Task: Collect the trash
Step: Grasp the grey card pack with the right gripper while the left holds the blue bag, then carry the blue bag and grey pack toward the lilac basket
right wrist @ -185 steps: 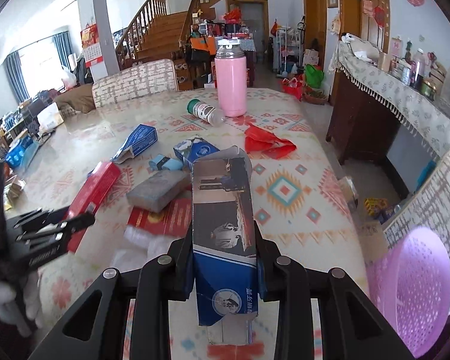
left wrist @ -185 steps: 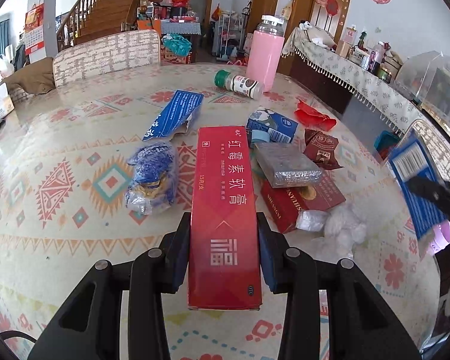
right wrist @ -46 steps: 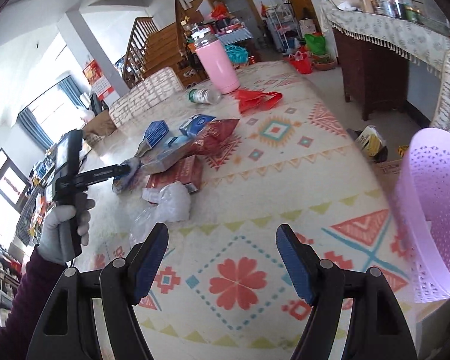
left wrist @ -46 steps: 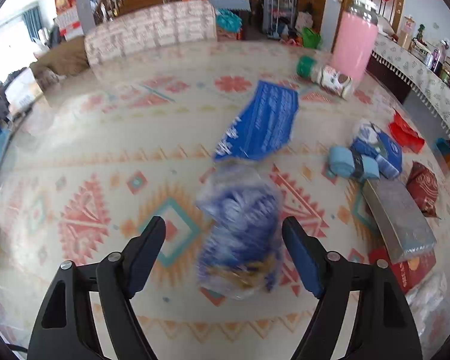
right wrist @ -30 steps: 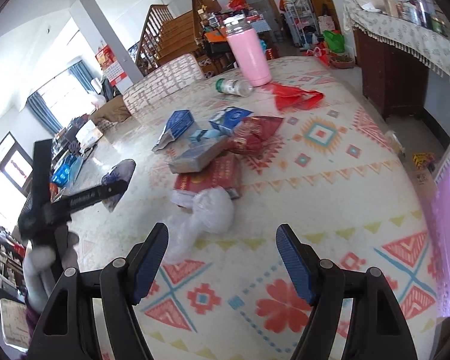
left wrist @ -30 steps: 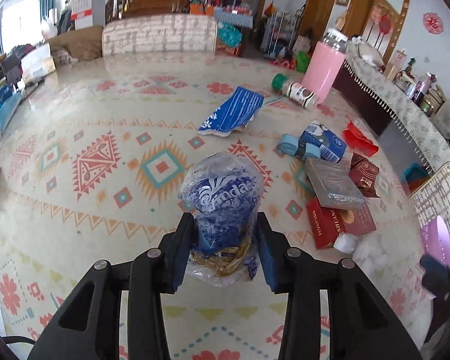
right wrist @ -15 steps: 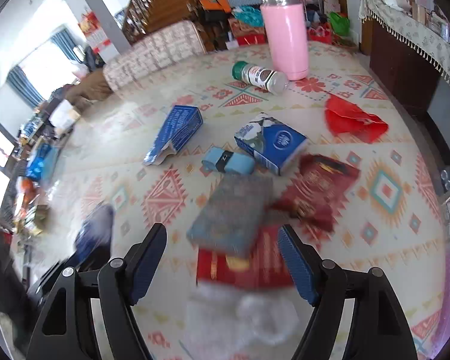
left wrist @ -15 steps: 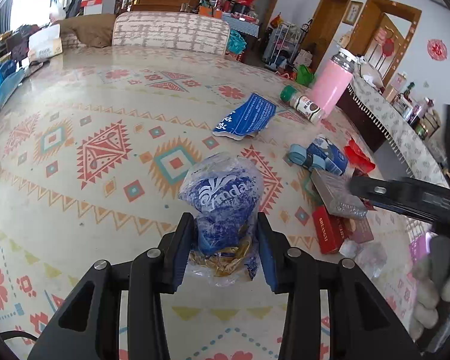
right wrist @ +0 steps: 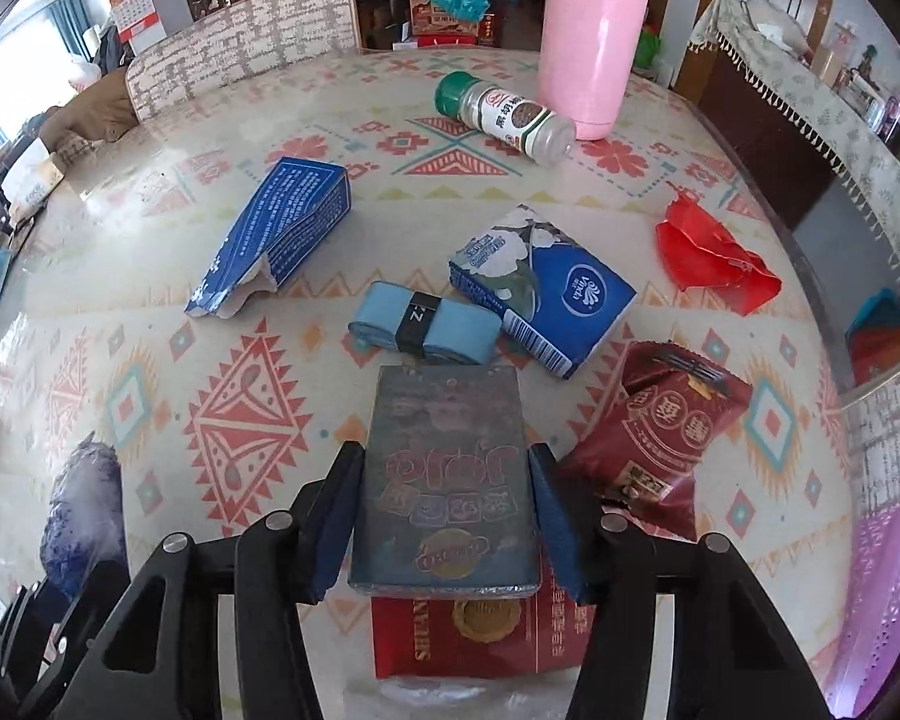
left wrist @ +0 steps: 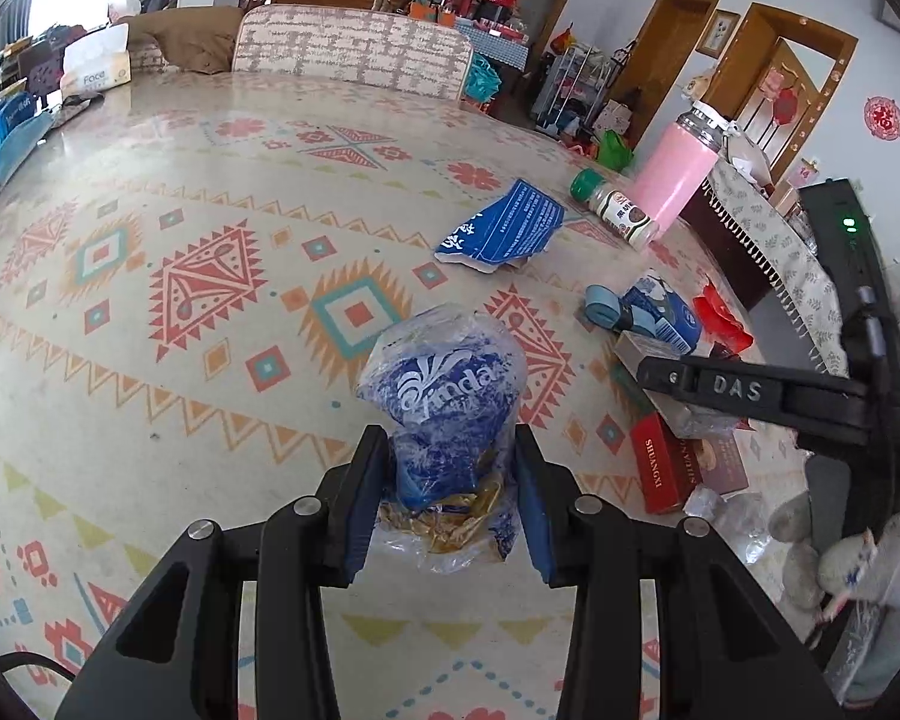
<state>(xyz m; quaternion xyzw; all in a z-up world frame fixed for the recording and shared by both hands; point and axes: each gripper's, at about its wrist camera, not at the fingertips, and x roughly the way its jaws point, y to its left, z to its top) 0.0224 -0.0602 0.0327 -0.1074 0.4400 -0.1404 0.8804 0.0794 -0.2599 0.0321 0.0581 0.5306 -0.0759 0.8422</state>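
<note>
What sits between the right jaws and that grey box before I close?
Nothing visible. The right gripper already has its jaws either side of the grey box, which lies on top of the red carton; the dark red snack bag lies just outside them, to the right.

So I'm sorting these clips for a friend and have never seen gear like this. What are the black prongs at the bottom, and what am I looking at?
No robot here: a person holds a pair of hand-held tongs in each hand, each with a wide-angle camera looking along its two fingers. One picture comes from the left tongs, the other from the right tongs.

The left tongs are shut on a crumpled blue plastic bag. The right tongs have their fingers against both sides of a grey shiny box, which lies on a red carton; whether they grip it yet is unclear.

On the patterned table lie a torn blue box, a blue milk carton, a light blue roll, a dark red snack packet, a red wrapper, a spice jar and a pink flask.
</note>
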